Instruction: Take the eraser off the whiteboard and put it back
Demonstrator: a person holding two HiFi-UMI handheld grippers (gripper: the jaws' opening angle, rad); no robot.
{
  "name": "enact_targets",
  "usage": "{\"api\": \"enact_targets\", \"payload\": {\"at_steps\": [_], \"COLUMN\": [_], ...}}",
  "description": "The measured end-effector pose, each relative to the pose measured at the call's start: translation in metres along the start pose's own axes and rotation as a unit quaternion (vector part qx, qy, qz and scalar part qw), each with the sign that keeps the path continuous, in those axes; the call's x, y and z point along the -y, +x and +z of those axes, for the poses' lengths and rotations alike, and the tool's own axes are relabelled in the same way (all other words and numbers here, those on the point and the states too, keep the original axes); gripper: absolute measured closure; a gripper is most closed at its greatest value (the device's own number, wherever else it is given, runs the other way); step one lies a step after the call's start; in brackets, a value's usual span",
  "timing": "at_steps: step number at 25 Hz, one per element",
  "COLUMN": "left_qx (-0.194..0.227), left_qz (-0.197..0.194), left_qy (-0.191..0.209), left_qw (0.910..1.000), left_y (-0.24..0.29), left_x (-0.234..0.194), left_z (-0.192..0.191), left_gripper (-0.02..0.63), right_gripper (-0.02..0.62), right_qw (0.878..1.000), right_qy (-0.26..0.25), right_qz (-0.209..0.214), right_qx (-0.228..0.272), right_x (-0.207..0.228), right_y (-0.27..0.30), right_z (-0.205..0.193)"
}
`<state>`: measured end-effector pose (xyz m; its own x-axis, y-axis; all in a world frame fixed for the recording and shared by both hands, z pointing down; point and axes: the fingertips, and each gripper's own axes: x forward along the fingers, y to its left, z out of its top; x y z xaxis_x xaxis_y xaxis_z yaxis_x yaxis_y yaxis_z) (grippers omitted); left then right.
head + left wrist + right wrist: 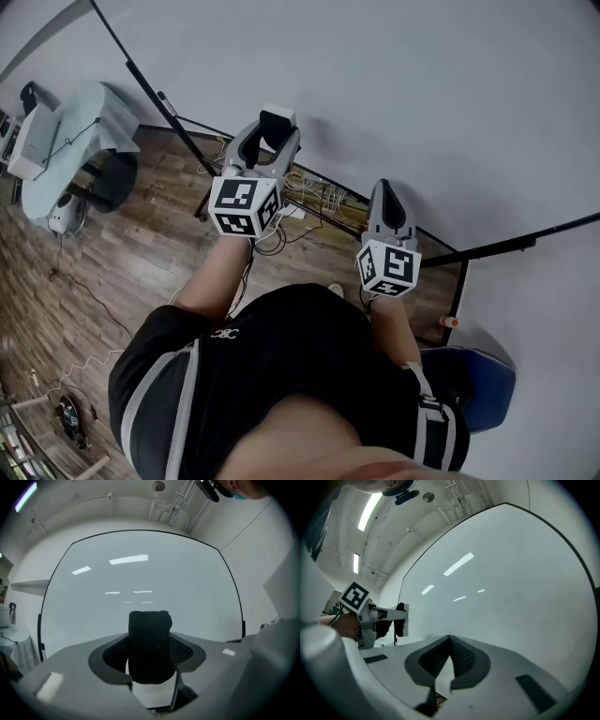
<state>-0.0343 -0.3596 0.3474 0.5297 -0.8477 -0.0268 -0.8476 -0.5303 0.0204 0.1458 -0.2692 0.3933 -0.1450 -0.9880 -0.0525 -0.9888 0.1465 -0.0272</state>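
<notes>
The whiteboard [394,84] fills the view ahead of both grippers, and it is blank white [140,569] with a thin black frame. My left gripper [274,129] is shut on the eraser [277,118], a white block with a black felt face. Seen from the left gripper view, the felt [150,644] stands upright between the jaws and the white body sits below it. The eraser [401,619] is held just short of the board, apart from it. My right gripper [385,190] is shut with nothing in it, and its jaws [450,644] meet at the tips.
Cables [314,202] lie on the wooden floor at the foot of the board. A black stand leg [159,98] slants down at the left. A pale table [66,141] with devices stands far left. A blue seat [478,380] is at the lower right.
</notes>
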Motion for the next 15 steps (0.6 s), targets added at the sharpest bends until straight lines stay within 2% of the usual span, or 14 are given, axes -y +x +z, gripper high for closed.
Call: {"api": "enact_targets", "payload": {"at_steps": [7, 15], "left_qx": [-0.003, -0.006], "left_qz": [-0.053, -0.078], "left_qy": [0.010, 0.013], "left_qw": [0.9985, 0.9969], "left_y": [0.042, 0.074], "left_x": [0.046, 0.079], "left_z": [0.000, -0.002], "left_gripper": [0.368, 0.368], "right_gripper": [0.591, 0.591], "right_qw": [0.999, 0.996], "right_qy": [-0.001, 0.005], "right_qz": [-0.046, -0.091], "right_qx": [0.005, 0.005], "right_x": [0.036, 0.074], "right_y": [-0.022, -0.046], "right_z": [0.002, 0.000]}}
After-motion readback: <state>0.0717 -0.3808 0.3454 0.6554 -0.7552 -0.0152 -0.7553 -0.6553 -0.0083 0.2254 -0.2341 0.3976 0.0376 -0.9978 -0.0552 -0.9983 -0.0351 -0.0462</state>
